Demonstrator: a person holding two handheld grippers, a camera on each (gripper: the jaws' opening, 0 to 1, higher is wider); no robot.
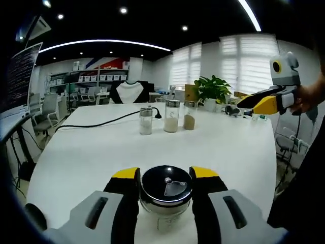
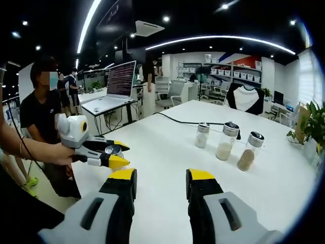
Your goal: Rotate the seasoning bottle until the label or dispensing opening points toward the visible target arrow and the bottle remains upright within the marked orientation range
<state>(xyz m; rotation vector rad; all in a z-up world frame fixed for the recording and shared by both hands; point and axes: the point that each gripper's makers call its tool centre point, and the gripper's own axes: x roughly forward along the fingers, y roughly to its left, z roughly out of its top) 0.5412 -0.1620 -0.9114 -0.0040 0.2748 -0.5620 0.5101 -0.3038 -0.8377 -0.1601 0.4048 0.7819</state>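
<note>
Gripping seasoning bottle, left hand-held gripper, no readable label

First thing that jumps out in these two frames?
The left gripper, low and central in the left gripper view, is shut on a seasoning bottle with a shiny metal lid, upright on the white table. Farther back stand three more seasoning jars in a row, beside a black cable. The right gripper hangs open over bare table.
</note>
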